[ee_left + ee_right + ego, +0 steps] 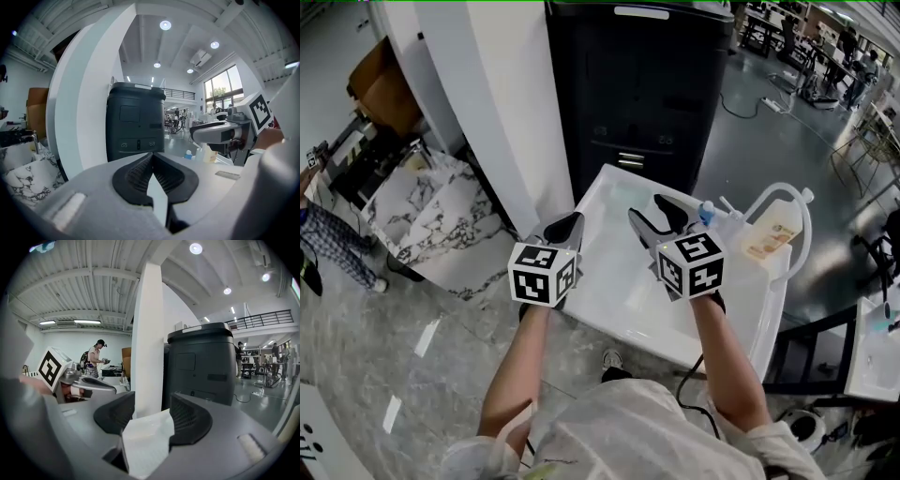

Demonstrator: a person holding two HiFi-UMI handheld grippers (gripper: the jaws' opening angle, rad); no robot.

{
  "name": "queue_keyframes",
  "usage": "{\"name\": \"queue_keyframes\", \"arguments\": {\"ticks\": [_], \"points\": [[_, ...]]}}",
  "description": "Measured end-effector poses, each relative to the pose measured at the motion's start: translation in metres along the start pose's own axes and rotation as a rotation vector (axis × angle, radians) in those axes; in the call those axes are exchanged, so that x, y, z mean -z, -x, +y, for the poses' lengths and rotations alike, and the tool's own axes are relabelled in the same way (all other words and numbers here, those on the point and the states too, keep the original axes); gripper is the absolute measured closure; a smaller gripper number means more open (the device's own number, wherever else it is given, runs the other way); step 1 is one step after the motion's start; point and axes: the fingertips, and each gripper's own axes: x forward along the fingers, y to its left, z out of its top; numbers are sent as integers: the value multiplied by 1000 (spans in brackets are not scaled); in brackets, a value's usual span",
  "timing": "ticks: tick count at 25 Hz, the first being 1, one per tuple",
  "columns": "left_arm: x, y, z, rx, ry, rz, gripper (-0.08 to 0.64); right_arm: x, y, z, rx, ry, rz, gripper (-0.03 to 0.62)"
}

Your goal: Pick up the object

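Head view has the left gripper [569, 228] and right gripper [645, 207] over a white table [619, 291], their marker cubes [543, 273] covering the hands. The left fingers meet at the tips; the right stand apart, empty. A labelled bottle [772, 232] stands at the table's far right edge, its lettering too small to read.

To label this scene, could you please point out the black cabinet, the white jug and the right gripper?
black cabinet [637, 94], head view, front panel.
white jug [767, 238], head view, its label.
right gripper [644, 205], head view, between its fingertips.
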Motion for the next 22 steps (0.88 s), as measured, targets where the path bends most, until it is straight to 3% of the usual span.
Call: {"name": "queue_keyframes", "arguments": {"ticks": [4, 22], "points": [[-6, -26, 8, 10, 16, 6, 554, 2, -22, -19, -10, -7, 15, 374], [-11, -113, 29, 7, -44, 80, 554, 18, -79, -82, -20, -49, 30, 359]]}}
